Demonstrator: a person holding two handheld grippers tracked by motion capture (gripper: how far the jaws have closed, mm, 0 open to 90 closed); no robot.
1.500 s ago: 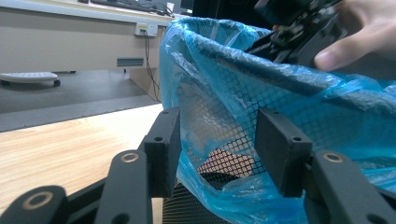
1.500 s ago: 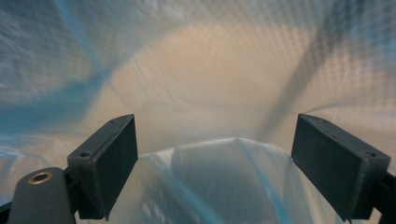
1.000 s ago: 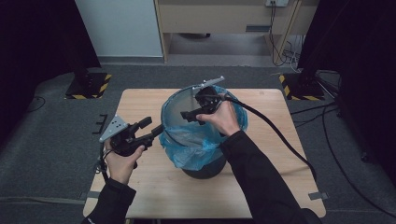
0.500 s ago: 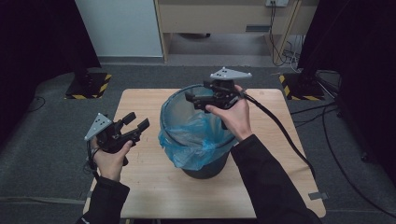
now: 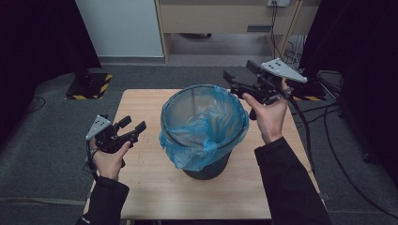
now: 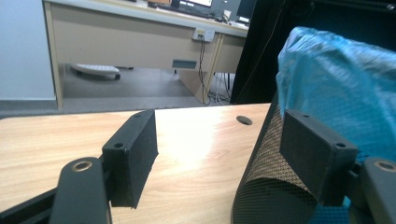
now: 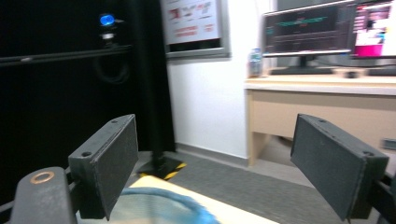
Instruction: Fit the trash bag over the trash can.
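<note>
The left tongs (image 5: 133, 130) sit low at the bin's nine o'clock, their jaws just opened wide with nothing between. The right tongs (image 5: 239, 80), gaping and empty, are raised at its one o'clock. The blue-lined bin (image 5: 204, 131) stands mid-bench (image 5: 141, 187), untouched.

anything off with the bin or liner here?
Mostly fine: the bin stands upright on the table, nothing spilled. Only the blue liner sits uneven; its overhang droops lower and bunches on the near-left side, shorter on the right. Both grippers are open and clear of it.
</note>
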